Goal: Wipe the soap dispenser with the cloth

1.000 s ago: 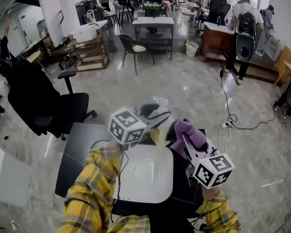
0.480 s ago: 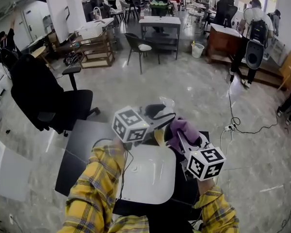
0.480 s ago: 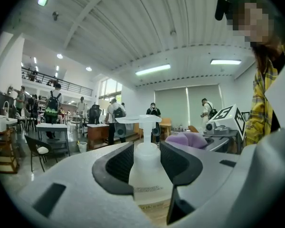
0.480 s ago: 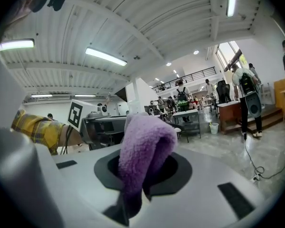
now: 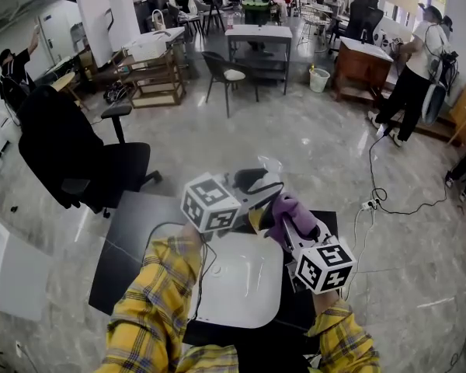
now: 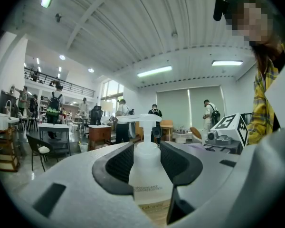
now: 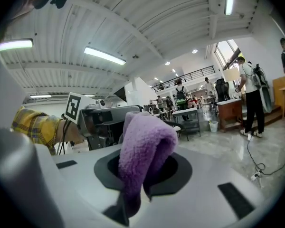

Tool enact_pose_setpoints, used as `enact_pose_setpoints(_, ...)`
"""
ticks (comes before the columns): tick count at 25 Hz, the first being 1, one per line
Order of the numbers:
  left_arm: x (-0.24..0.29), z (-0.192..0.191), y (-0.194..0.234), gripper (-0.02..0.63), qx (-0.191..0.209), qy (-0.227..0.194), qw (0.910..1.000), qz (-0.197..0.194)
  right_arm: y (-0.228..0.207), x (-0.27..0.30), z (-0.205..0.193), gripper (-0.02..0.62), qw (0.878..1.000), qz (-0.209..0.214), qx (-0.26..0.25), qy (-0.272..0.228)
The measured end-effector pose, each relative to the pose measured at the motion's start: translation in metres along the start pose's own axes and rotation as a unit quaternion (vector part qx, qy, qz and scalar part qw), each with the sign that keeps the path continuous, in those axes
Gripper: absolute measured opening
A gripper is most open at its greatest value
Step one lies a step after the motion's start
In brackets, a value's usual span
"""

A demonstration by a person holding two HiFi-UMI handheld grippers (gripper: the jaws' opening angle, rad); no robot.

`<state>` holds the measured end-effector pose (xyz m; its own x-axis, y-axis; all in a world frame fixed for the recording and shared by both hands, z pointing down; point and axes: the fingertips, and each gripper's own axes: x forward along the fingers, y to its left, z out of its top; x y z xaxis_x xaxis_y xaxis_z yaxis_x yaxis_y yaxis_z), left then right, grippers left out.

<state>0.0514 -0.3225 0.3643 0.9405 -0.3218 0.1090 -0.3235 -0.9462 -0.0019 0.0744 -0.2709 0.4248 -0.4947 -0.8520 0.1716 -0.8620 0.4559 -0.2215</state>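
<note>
A black office chair (image 5: pixel 78 162) is seen left of the dark table (image 5: pixel 132 231), and a cable (image 5: pixel 388 200) is trailed over the floor to its right. A white basin (image 5: pixel 241 286) is set on the table. The soap dispenser (image 6: pixel 145 175) is clamped upright in the left gripper (image 6: pixel 147 156) at the basin's far rim. Yellowish liquid is held low in its clear bottle. The purple cloth (image 7: pixel 142 146) is pinched in the right gripper (image 7: pixel 145 167), just beside the dispenser.

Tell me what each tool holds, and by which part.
Left tool: dispenser, gripped on both sides of its shoulder. Right tool: cloth, pinched low, its fold bulging out ahead.
</note>
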Motion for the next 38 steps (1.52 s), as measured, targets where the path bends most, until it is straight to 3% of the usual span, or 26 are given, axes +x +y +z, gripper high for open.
enact_pose_setpoints(6, 0.002, 0.001, -0.001, 0.164, 0.001, -0.001, 1.0000, 0.002, -0.004, -0.001, -0.016, 0.069, 1.000, -0.003, 0.013, 0.013)
enact_pose_setpoints(13, -0.001, -0.002, -0.001, 0.164, 0.004, -0.001, 1.0000, 0.004, -0.011, 0.010, -0.078, 0.069, 0.996, -0.021, 0.022, 0.085)
enact_pose_setpoints(24, 0.001, -0.001, -0.001, 0.164, 0.005, 0.001, 1.0000, 0.007, -0.024, 0.017, -0.130, 0.069, 0.986, -0.030, 0.044, 0.155)
enact_pose_setpoints(34, 0.002, 0.001, -0.001, 0.164, -0.003, 0.013, 0.9997, 0.021, -0.034, 0.012, -0.162, 0.069, 0.972, -0.047, 0.069, 0.220)
enact_pose_setpoints(38, 0.006, 0.001, -0.003, 0.164, 0.006, 0.025, 0.9984, 0.050, -0.036, 0.002, -0.158, 0.069, 0.971, -0.049, 0.076, 0.223)
